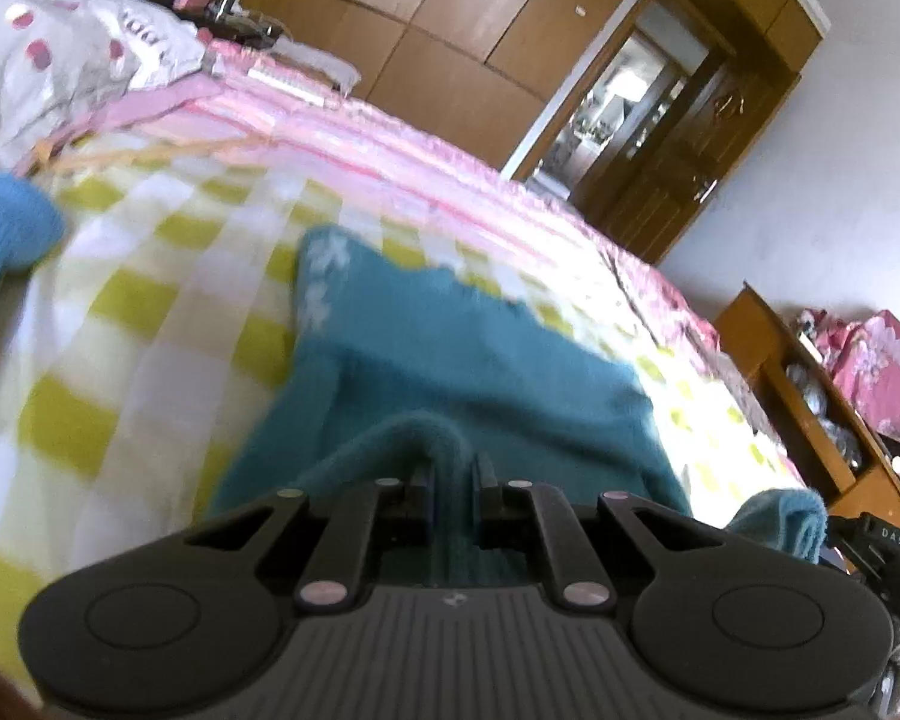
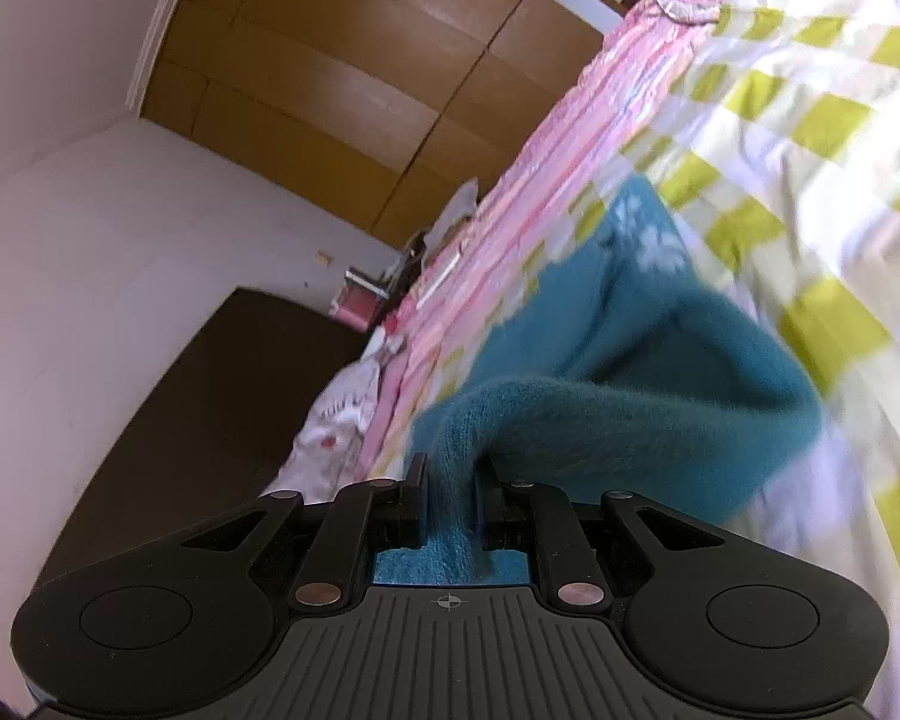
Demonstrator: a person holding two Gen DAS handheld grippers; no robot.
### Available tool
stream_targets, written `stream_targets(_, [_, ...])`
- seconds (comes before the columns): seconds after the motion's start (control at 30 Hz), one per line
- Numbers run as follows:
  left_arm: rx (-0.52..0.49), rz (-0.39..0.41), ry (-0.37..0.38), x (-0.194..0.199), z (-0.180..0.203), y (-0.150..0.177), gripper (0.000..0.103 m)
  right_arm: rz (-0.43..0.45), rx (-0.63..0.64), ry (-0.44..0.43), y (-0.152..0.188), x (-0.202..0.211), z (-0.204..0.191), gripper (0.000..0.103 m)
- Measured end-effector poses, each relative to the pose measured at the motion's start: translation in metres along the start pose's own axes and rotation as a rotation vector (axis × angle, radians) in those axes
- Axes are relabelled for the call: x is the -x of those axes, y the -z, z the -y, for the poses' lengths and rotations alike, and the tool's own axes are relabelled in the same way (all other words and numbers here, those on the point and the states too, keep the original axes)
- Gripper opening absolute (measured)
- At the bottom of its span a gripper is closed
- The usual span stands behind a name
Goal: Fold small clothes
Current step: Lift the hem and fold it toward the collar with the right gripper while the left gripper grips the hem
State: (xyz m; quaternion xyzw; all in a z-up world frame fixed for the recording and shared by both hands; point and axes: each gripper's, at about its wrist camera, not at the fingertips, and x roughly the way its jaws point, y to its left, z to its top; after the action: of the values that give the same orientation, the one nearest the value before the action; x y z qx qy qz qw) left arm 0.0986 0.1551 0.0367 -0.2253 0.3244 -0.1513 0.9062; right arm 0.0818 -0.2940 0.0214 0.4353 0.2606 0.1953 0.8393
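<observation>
Left wrist view: both fingers [image 1: 453,468] clamp the teal sweater [image 1: 450,354], tilted downward.

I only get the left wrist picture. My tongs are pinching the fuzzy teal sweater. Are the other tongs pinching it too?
Observer: Yes. The right tongs are shut on the teal sweater, with a bunched fold squeezed between them.
Operator: What is behind them over there?
Observer: A dark brown cabinet stands against the white wall, next to the bed.
Operator: Anything else on that side?
Observer: A white cloth with red spots hangs at the edge of the bed, beside that cabinet.
</observation>
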Motion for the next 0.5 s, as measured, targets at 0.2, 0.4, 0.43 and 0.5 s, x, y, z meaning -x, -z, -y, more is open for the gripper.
stream_targets(0.2, [-0.020, 0.075, -0.017, -0.034, -0.001, -0.047, 0.016, 0.078, 0.006, 0.002, -0.036, -0.034, 0.001, 0.014])
stream_targets(0.4, [-0.032, 0.117, -0.060, -0.081, -0.007, -0.083, 0.016, 0.153, 0.012, 0.040, -0.065, -0.067, 0.006, 0.014])
stream_targets(0.43, [-0.026, 0.119, -0.064, -0.086, -0.009, -0.087, 0.016, 0.155, 0.006, 0.052, -0.070, -0.074, 0.010, 0.014])
stream_targets(0.5, [-0.015, 0.123, -0.083, -0.100, -0.014, -0.094, 0.016, 0.154, -0.015, 0.077, -0.079, -0.091, 0.018, 0.014])
